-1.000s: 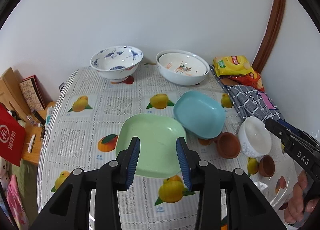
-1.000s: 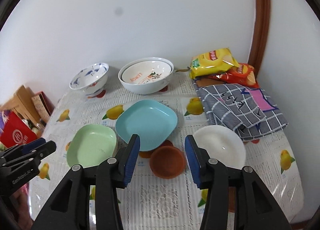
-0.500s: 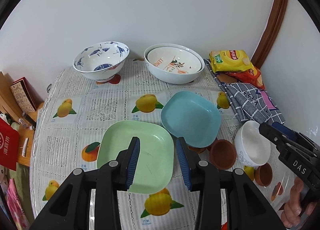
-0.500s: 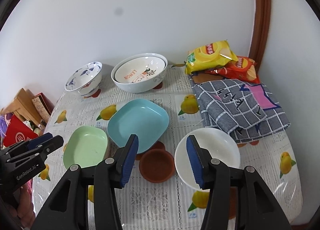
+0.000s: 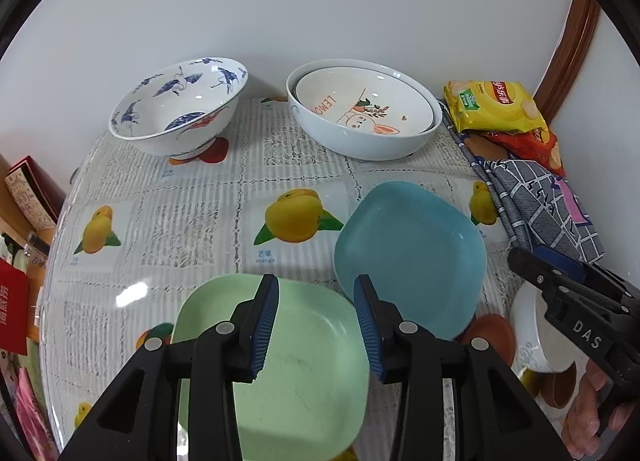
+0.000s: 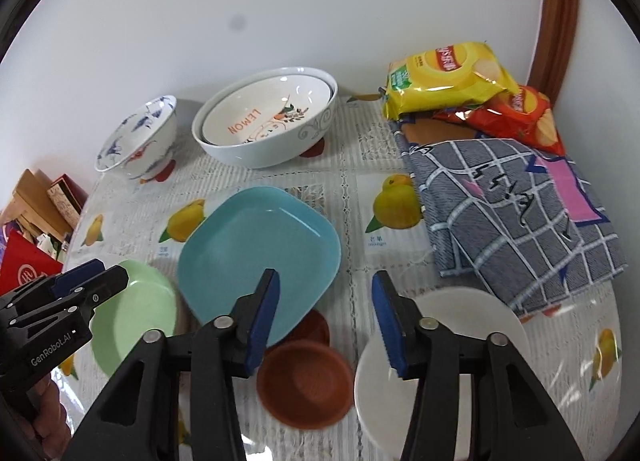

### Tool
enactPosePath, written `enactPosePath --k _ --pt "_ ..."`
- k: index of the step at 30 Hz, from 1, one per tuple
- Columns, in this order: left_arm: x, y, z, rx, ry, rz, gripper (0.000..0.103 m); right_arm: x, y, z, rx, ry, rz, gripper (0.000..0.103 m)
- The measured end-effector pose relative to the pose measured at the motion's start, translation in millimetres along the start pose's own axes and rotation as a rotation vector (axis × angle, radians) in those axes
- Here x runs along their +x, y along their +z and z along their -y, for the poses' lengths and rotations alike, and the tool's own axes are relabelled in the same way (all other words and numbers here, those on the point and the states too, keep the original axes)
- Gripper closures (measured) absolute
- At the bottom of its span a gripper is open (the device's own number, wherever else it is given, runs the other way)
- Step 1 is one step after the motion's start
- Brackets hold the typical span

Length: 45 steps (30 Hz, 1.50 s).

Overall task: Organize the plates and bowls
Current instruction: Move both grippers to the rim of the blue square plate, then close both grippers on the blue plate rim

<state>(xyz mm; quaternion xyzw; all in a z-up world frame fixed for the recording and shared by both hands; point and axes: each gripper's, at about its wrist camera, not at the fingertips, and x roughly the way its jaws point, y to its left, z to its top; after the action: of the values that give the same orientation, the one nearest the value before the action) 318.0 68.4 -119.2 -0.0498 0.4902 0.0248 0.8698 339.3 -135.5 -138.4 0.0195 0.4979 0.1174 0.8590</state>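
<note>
On the near part of the table (image 5: pixel 256 165), the green plate (image 5: pixel 304 381) lies flat under the left tongs (image 5: pixel 316 325), whose jaws are released and hold nothing, poised over the plate's far edge. Just beside it, the blue plate (image 6: pixel 256 249) sits tilted, its near edge propped on a small brown dish (image 6: pixel 316 327) tucked beneath. The right tongs (image 6: pixel 324 317) are also released and empty, hovering above a second brown dish (image 6: pixel 304 385), with the white bowl (image 6: pixel 444 361) just to their right.

The likeliest trouble, I judge, is the blue plate: because it leans on the dish, a nudge from either tongs could make it slide or tip onto the green plate. Gripping a thin plate rim with smooth pads may also let it slip, and the plastic cloth looks slick.

Farther back, near the wall, stand a blue-patterned bowl (image 5: pixel 180 109) and two nested bowls (image 5: pixel 364 109), well apart from the plates. To the right lie a checked cloth (image 6: pixel 516 213) and snack bags (image 6: pixel 452 81), crowding the space beside the white bowl. The two tongs work close together, so they could bump each other over the plates.
</note>
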Motion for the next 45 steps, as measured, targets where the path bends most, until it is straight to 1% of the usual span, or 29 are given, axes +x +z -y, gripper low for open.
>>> enactPosePath --k 1,6,9,12,16,19,20,21,22,24,26,28,29,31,33,37,41,45 --pt "3.8 1.7 0.5 0.002 -0.004 -0.003 0.066 5.6 2.0 -1.3 -0.011 0.0 -0.008 0.062" --pt "25.7 11.4 4.4 0.01 -0.017 -0.021 0.065 30.8 12.5 -2.9 -0.024 -0.01 -0.033 0.063" --pt "38.3 14.6 5.4 0.011 -0.024 -0.04 0.058 43.1 16.8 -3.5 -0.02 -0.008 -0.049 0.063" --pt "48.9 17.2 7.2 0.013 -0.041 -0.053 0.058 54.5 19.4 -5.9 -0.028 -0.023 -0.064 0.063" --pt "60.0 20.5 10.0 0.021 -0.042 -0.062 0.058 67.5 21.9 -8.3 -0.034 -0.048 -0.084 0.063" --pt "67.6 23.1 11.1 0.023 -0.049 -0.065 0.058 75.7 24.0 -6.9 -0.029 -0.053 -0.1 0.069" --pt "70.1 23.9 11.3 0.022 -0.053 -0.067 0.058 78.2 24.4 -6.1 -0.024 -0.052 -0.108 0.075" --pt "72.9 24.6 11.9 0.024 -0.056 -0.07 0.058 81.0 24.5 -5.4 -0.019 -0.051 -0.117 0.077" --pt "74.8 25.4 12.5 0.026 -0.058 -0.071 0.059 83.1 24.7 -5.0 -0.017 -0.054 -0.121 0.077" --pt "78.9 26.6 14.9 0.036 -0.064 -0.077 0.067 87.7 24.7 -4.0 -0.013 -0.062 -0.129 0.079" --pt "82.8 27.7 16.4 0.041 -0.069 -0.085 0.07 92.2 24.1 -2.1 -0.007 -0.066 -0.14 0.081" --pt "86.7 27.5 16.7 0.042 -0.067 -0.093 0.078 94.6 24.1 -1.9 -0.002 -0.066 -0.146 0.084" --pt "89.3 27.1 16.8 0.042 -0.068 -0.1 0.08 95.5 24.0 -2.3 -0.002 -0.067 -0.149 0.085" --pt "93.2 26.5 16.8 0.042 -0.068 -0.109 0.087 95.4 23.3 -3.9 -0.008 -0.082 -0.147 0.087" --pt "94.4 25.5 16.7 0.046 -0.053 -0.104 0.09 96.4 22.9 -4.6 -0.01 -0.092 -0.146 0.09" --pt "90.1 25.8 14.8 0.041 -0.069 -0.083 0.091 93.3 24.3 -1.9 0.005 -0.084 -0.122 0.092" --pt "75.2 30.1 11.5 0.028 -0.081 -0.049 0.092 82.2 26.0 0.1 0.015 -0.067 -0.084 0.093" --pt "54.9 33.9 8.9 0.015 -0.095 -0.016 0.092 58.3 27.7 0.0 0.021 -0.047 -0.04 0.094"
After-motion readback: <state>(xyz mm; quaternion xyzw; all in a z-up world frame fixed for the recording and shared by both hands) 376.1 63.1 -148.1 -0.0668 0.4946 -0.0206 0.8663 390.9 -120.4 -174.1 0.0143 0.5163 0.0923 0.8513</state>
